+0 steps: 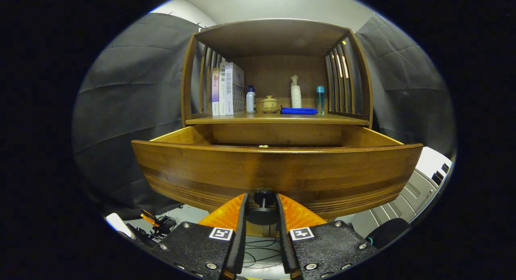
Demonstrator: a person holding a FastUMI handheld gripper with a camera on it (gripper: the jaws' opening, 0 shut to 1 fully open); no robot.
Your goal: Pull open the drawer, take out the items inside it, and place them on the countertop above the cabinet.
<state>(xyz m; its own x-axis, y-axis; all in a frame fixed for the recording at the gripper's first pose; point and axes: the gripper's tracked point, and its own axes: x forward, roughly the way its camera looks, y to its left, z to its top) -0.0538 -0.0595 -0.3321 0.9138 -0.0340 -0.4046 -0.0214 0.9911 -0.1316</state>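
The claw (262, 209) has its two fingers pressed from either side on the dark round knob (264, 197) at the lower middle of the drawer front, so it is clamped on that knob. The drawer (278, 171) stands pulled out toward the claw, its wide wooden front panel directly ahead of the fingertips and curving away to both sides. Over the top edge of that panel, beyond the fingers, the inner side walls and back wall of the drawer show; a small pale object (263, 145) just peeks above the front edge, too little of it visible to tell what it is.

Above and beyond the open drawer lies the counter (278, 118) of the wooden cabinet, roofed by a top board and flanked by slatted sides. On it, from left to right of the claw, stand a few upright books (228, 89), a small white bottle with a blue cap (250, 100), a low lidded pot (269, 104), a folded blue cloth (299, 110), a white pump bottle (296, 92) behind the cloth, and a slim teal-capped bottle (320, 99).
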